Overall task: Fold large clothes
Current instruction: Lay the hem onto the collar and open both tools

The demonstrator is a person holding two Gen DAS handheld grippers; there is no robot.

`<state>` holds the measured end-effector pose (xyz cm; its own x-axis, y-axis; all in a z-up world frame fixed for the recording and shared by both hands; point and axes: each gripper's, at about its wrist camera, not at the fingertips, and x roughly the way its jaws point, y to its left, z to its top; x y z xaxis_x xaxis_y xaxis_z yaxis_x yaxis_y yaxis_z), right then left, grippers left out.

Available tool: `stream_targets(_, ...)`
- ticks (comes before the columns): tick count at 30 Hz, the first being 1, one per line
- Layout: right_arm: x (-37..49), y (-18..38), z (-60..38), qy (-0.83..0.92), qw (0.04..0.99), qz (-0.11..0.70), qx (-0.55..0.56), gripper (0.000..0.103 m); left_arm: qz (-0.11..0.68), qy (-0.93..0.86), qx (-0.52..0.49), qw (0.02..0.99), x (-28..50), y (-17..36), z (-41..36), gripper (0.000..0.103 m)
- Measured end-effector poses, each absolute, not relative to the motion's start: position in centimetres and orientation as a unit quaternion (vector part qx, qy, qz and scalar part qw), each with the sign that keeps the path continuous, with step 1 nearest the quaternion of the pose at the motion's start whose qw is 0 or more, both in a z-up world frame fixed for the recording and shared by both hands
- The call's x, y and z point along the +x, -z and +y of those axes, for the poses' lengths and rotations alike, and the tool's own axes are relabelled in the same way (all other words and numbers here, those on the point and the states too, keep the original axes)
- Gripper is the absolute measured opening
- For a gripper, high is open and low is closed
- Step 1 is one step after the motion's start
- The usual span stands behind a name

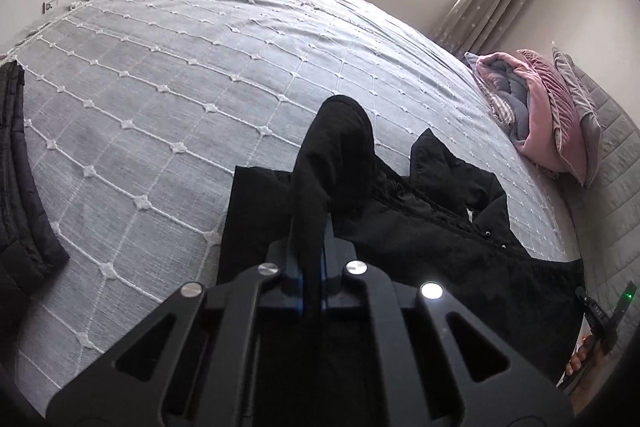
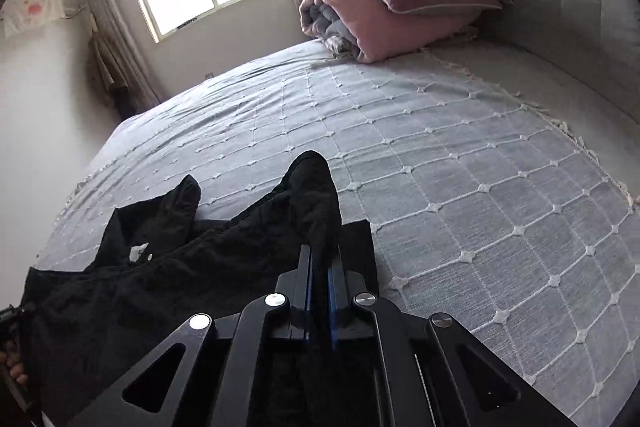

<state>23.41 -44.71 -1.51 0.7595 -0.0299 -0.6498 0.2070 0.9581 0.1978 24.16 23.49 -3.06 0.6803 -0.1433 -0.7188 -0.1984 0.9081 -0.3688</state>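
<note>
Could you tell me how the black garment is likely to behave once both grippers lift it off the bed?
The black garment looks floppy: it bunches where the left gripper and right gripper pinch it, so it should sag between them. Its thick, fuzzy look suggests some weight and little slip.

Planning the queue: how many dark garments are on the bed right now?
2. A black fleecy garment lies at the near bed edge, pinched by both grippers. A dark quilted puffer jacket lies at the left edge of the left wrist view. More may lie out of frame.
</note>
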Motion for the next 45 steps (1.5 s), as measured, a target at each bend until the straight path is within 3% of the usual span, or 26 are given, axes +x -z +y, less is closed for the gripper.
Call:
stream_targets(7,26.1,-1.4,-43.7,0.077,0.944,0.299,0.112,0.004,0.364,-0.026,-0.22,0.905,26.7,-0.5,23.6,0.006)
stream_targets(13,33.6,-4.6,-43.9,0.1,0.951,0.278,0.089,0.004,0.344,-0.052,-0.192,0.918,35.0,-4.0,22.2,0.006)
stream_targets(18,41.9,0.0,-43.3,0.15,0.936,0.312,0.063,0.004,0.388,-0.122,-0.14,0.903,43.0,1.4,20.6,0.006)
stream_targets(24,45.8,10.0,-44.0,0.195,0.905,0.375,0.055,0.004,0.405,-0.142,-0.104,0.897,45.4,9.2,19.5,0.006)
stream_targets(30,46.8,10.4,-45.2,0.19,0.897,0.394,0.071,0.004,0.391,-0.138,-0.146,0.898,45.0,10.5,20.6,0.008)
stream_targets(33,47.1,11.1,-45.2,0.199,0.891,0.401,0.071,0.006,0.4,-0.145,-0.161,0.891,44.6,11.0,21.3,0.014)
stream_targets(34,46.9,11.2,-45.5,0.204,0.89,0.401,0.077,0.008,0.405,-0.142,-0.169,0.888,44.7,11.1,21.5,0.017)
stream_targets(36,46.7,11.4,-46.6,0.203,0.885,0.404,0.109,0.023,0.411,-0.123,-0.18,0.885,44.7,11.1,21.7,0.02)
stream_targets(38,46.8,10.9,-47.7,0.187,0.87,0.433,0.141,0.053,0.416,-0.109,-0.165,0.887,44.6,9.6,21.5,0.022)
stream_targets(39,46.6,10.1,-48.0,0.17,0.865,0.447,0.155,0.056,0.408,-0.106,-0.162,0.892,44.1,8.3,21.7,0.025)
stream_targets(40,45.3,8.4,-48.6,0.16,0.87,0.429,0.183,0.057,0.389,-0.096,-0.175,0.899,42.8,6.4,22.1,0.037)
stream_targets(41,43.2,6.5,-48.9,0.157,0.881,0.396,0.206,0.067,0.377,-0.088,-0.187,0.903,41.7,4.9,22.5,0.046)
stream_targets(42,41.2,5.1,-49.0,0.155,0.889,0.373,0.218,0.075,0.369,-0.082,-0.198,0.904,40.2,3.6,22.9,0.062)
stream_targets(43,39.0,4.0,-49.0,0.154,0.894,0.354,0.226,0.087,0.362,-0.076,-0.21,0.905,38.1,2.5,23.3,0.063)
stream_targets(45,34.5,2.9,-48.8,0.145,0.894,0.358,0.226,0.088,0.372,-0.076,-0.22,0.899,33.9,1.4,23.8,0.063)
